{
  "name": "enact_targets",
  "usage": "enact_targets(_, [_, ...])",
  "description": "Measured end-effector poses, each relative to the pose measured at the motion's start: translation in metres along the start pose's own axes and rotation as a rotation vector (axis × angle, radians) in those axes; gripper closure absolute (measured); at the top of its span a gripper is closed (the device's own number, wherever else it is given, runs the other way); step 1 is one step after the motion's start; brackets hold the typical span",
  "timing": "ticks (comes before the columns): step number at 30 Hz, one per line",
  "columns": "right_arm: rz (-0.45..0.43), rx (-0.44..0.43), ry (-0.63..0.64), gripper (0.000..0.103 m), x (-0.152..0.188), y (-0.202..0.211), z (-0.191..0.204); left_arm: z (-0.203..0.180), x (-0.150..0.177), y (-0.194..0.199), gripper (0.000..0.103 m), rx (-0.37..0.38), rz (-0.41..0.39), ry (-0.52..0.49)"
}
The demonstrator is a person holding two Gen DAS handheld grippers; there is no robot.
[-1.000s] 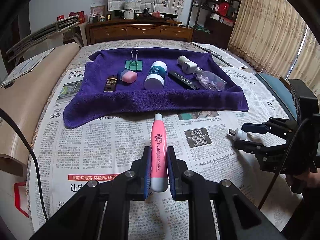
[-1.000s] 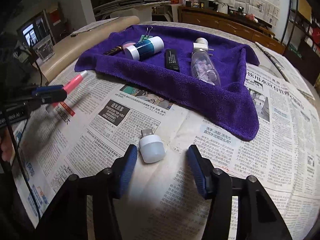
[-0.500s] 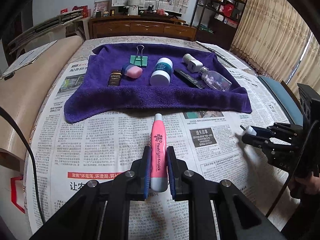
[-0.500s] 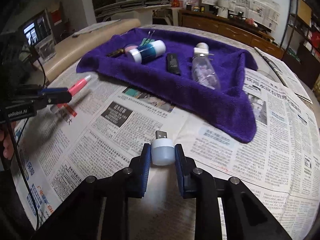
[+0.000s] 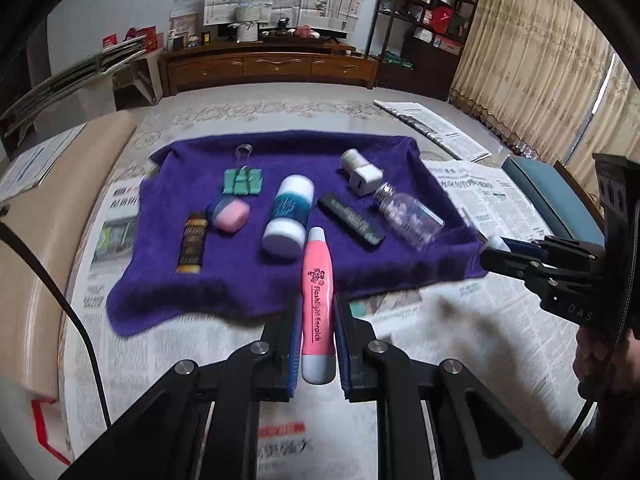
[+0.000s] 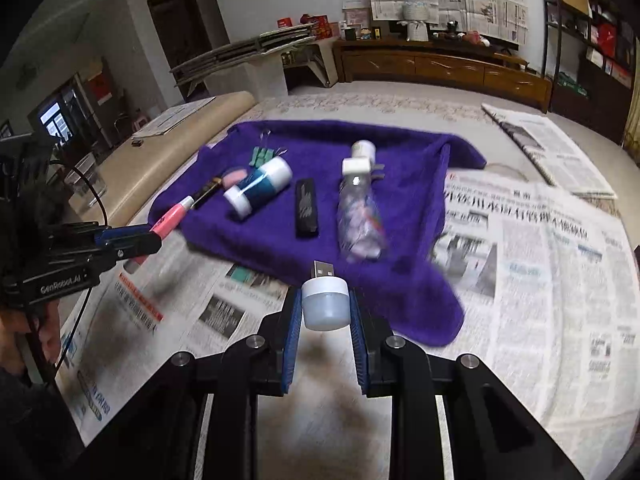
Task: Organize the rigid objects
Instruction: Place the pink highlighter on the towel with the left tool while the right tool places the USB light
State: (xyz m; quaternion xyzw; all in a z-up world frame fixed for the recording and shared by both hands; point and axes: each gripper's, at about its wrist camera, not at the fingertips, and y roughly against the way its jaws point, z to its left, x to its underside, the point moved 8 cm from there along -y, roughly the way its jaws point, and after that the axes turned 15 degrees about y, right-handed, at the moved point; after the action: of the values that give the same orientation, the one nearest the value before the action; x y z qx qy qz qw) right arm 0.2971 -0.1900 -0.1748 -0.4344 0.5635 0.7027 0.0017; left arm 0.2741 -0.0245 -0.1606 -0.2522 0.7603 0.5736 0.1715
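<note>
My left gripper (image 5: 318, 308) is shut on a pink flashlight earpick (image 5: 318, 280) and holds it in the air over the near edge of the purple towel (image 5: 168, 280). My right gripper (image 6: 325, 300) is shut on a small white USB night light (image 6: 325, 304), plug pointing forward, lifted above the newspaper beside the towel's near right corner. On the towel (image 6: 400, 288) lie a green binder clip (image 5: 242, 182), a pink and blue case (image 5: 229, 212), a brown bar (image 5: 193, 242), a teal and white cylinder (image 5: 289, 216), a black stick (image 5: 349, 220), a white charger (image 5: 365, 178) and a clear bottle (image 5: 408, 218).
Newspaper (image 6: 540, 248) covers the table around the towel. A beige rolled mat (image 5: 44, 216) runs along the left side. A folded newspaper (image 6: 548, 148) lies at the far right. A wooden cabinet (image 5: 268, 66) and shelves stand beyond the table. A person's hand (image 5: 600, 356) holds the right gripper.
The right gripper closed on the USB night light and lifted it off the newspaper. Both grippers rose and moved forward toward the towel with their objects.
</note>
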Motion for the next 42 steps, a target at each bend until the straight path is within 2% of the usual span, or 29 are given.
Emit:
enact_targets(5, [0.026,0.027,0.024,0.079,-0.031,-0.025,-0.026,-0.021,-0.024,-0.031,0.088,0.020,0.028,-0.016])
enact_targets(12, [0.096,0.086,0.056,0.079,-0.053,-0.064,-0.054,-0.028,-0.033,-0.067,0.088,-0.001,0.085,-0.033])
enact_targets(17, [0.154,0.098,0.074,0.079,-0.055,-0.088,-0.067,-0.023,-0.033,-0.085,0.088,-0.050,0.124,-0.045])
enact_targets(23, [0.186,0.102,0.097,0.079,-0.055,-0.105,-0.068,-0.017,-0.036,-0.094,0.088,-0.092,0.133,-0.071])
enact_targets(29, [0.235,0.107,0.117,0.079,-0.049,-0.121,-0.068,-0.013,-0.038,-0.100,0.088,-0.103,0.136,-0.082])
enact_targets(42, [0.265,0.059,0.153,0.079,-0.053,-0.127,-0.067,-0.012,-0.039,-0.115,0.087,-0.123,0.152,-0.110])
